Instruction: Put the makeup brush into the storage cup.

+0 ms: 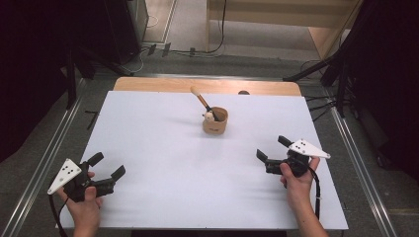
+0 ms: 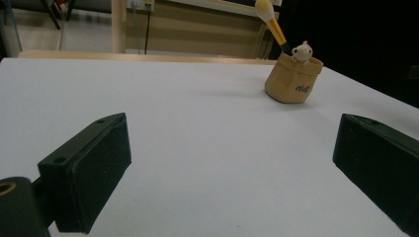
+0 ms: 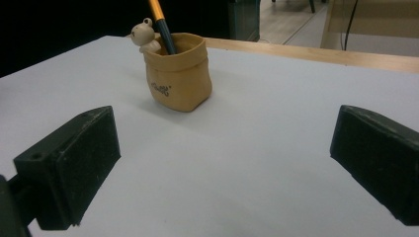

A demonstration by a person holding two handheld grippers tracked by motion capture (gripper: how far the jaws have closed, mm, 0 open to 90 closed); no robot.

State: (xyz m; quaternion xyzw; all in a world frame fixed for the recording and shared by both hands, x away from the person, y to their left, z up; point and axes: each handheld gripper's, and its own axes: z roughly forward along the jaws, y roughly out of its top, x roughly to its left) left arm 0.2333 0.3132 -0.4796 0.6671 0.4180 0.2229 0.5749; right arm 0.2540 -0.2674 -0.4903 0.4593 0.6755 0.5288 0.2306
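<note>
Brush [image 1: 201, 100] tilted in pot [image 1: 215, 122]; lettering on pot in gripper views; both jaws wide.

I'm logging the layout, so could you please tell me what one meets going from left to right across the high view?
left gripper → brush → tan pot → right gripper
</note>
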